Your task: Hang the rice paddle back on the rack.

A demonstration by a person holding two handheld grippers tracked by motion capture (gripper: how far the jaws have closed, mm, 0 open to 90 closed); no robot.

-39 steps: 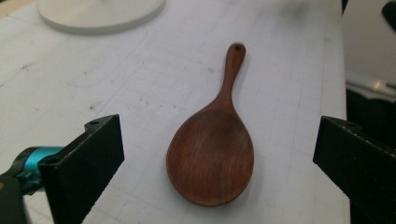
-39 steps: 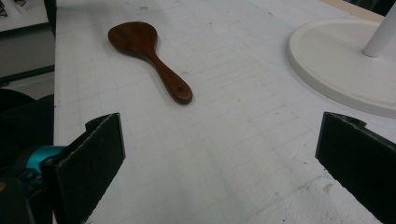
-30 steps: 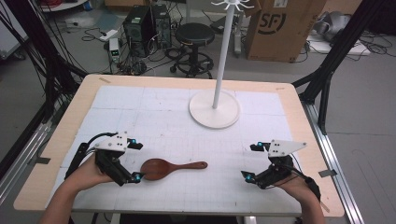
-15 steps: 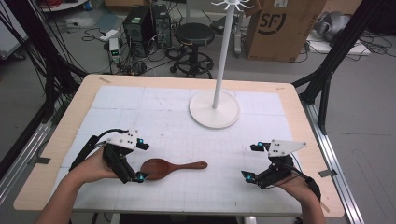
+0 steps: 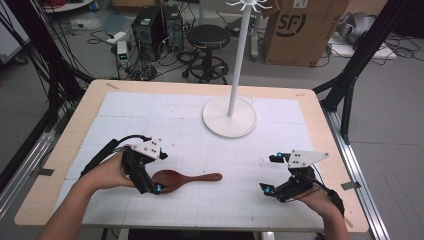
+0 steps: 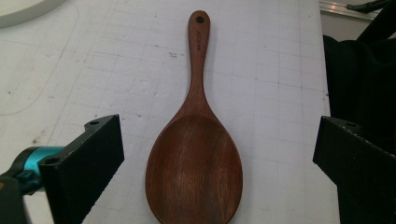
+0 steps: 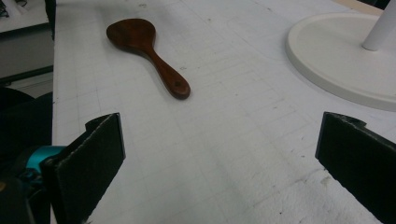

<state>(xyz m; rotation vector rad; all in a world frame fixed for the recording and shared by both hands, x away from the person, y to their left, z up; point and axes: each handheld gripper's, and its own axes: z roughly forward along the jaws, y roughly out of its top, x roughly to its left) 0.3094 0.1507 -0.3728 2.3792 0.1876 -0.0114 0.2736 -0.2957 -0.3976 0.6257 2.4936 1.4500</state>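
Left claw (image 5: 159,181) sat low over the counter (image 5: 115,107) on my screen, its jaws spread wide with the bowl of the wooden spoon (image 5: 186,179) lying between them and touching neither. The hand (image 5: 107,172) that carried it came in from the near left edge, forearm angled toward the middle of the counter, the grey plate on top tipped up toward the camera. From the left gripper view I saw the spoon (image 6: 196,140) framed between the two black jaws, bowl nearest me and hollow side up. Right claw (image 5: 270,174) hung near the right front of the counter, well apart from the spoon, jaws likewise wide apart with nothing between them, the hand (image 5: 320,197) behind it low at the near edge. Compared with a second before, the left claw had slid rightward until its jaws flanked the spoon's bowl, where earlier it had stood just short of it; the right claw had not shifted. The spoon lay flat on the white gridded sheet in the front half of the counter, left of centre. Its long axis ran across the counter, left to right, bowl toward the left claw and handle pointing at the right side. Beyond it stood the white stand (image 5: 229,116), near the middle back.
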